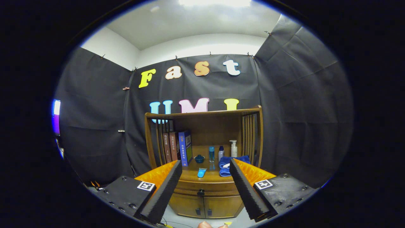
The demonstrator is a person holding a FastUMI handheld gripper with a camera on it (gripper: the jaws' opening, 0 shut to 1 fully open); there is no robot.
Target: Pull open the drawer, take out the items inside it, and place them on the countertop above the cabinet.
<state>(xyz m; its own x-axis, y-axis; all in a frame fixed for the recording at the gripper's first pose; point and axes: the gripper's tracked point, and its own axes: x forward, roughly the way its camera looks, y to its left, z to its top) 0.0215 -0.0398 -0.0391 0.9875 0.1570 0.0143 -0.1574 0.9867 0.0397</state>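
My claw point(205, 172) hangs level with its fingers point(163, 190) spread wide, gripping nothing, pointed at the drawer knob point(201, 192).

Setting: staged recording booth, home-style. Evidence: black cloth walls point(95, 120) pinned up under a white ceiling; wooden cabinet point(204, 177) with books point(177, 147), toiletry bottles point(233, 148), folded blue towel point(232, 163) on its tabletop point(190, 174).

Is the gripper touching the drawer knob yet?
Apart. In the gripper view the gripper is open and well short of the cabinet; the drawer knob sits beyond the fingers, in the gap between them, with the drawer shut.
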